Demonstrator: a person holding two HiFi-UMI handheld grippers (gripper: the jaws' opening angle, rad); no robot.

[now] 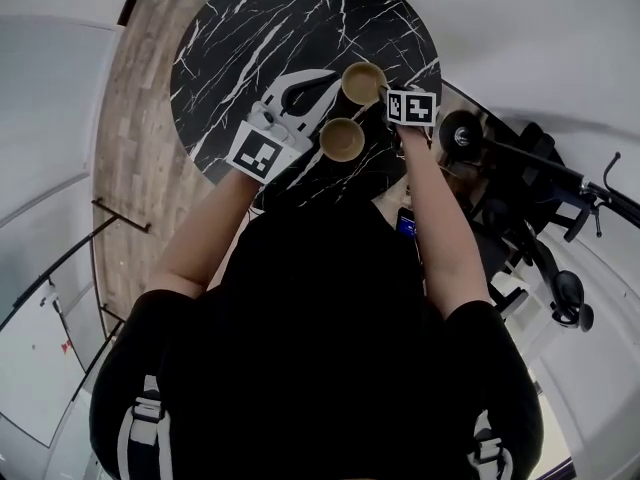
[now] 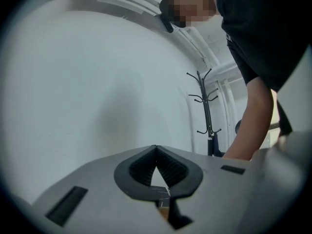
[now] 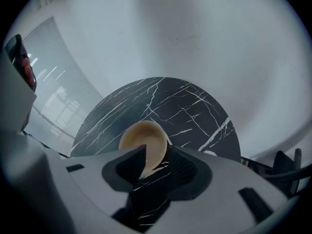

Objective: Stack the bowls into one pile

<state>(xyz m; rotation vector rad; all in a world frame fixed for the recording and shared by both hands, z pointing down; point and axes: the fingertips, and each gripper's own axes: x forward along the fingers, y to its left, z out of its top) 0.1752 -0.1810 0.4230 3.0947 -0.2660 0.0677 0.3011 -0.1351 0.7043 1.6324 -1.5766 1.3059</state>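
Two tan bowls stand apart on a round black marble table (image 1: 240,28). The far bowl (image 1: 362,82) sits beside my right gripper (image 1: 385,93). In the right gripper view that bowl (image 3: 146,140) stands upright with its near rim between the open jaws of the right gripper (image 3: 155,152); the pads do not press on it. The near bowl (image 1: 342,139) lies just right of my left gripper (image 1: 325,80). In the left gripper view, the left gripper (image 2: 156,149) has its fingertips meeting, with nothing gripped. A tan sliver (image 2: 163,211) shows low behind the jaws.
The table's near edge (image 1: 300,193) lies close to the person's body. Black stands and equipment (image 1: 520,158) crowd the right side. Wooden floor (image 1: 130,118) runs along the left. A coat stand (image 2: 207,111) and the person's forearm (image 2: 253,126) show in the left gripper view.
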